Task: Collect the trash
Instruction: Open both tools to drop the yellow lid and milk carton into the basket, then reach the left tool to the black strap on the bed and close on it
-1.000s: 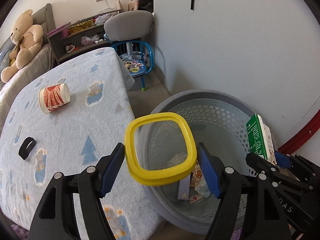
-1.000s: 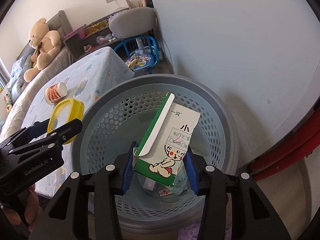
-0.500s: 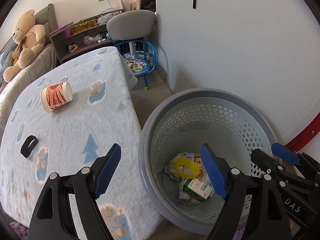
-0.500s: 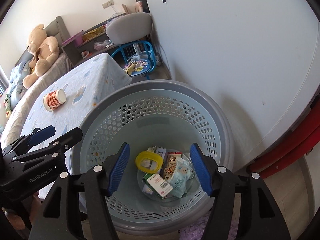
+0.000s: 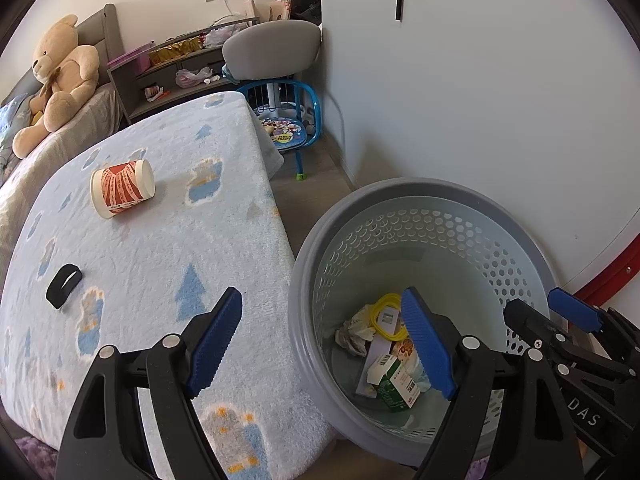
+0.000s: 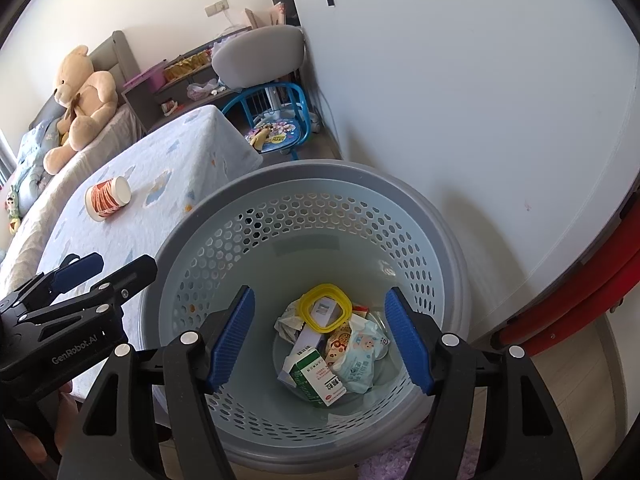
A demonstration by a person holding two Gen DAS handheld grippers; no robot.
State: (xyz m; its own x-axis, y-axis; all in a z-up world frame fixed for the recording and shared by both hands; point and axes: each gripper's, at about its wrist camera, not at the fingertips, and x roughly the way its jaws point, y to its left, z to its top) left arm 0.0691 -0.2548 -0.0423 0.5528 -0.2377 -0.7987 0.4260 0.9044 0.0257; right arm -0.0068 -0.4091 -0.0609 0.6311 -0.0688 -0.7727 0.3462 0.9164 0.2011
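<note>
The left gripper [image 5: 322,344] hangs over the near edge of the grey perforated basket [image 6: 400,200], its blue-padded fingers [image 5: 214,334] spread wide with nothing between them. The right gripper [image 6: 320,344] points down into the basket; its fingers [image 6: 232,338] have just been opening, stand wide apart and hold nothing. At the bottom of the basket lie a yellow lid ring [image 6: 326,306], a green-and-white carton [image 6: 316,376], a crumpled tissue [image 6: 290,322] and snack wrappers [image 6: 358,354], overlapping so their edges are hard to separate. A red-and-white paper cup [image 5: 122,188] lies on its side on the blanket-covered tabletop [image 5: 160,264], beside a small black object [image 5: 64,286] too small to identify.
</note>
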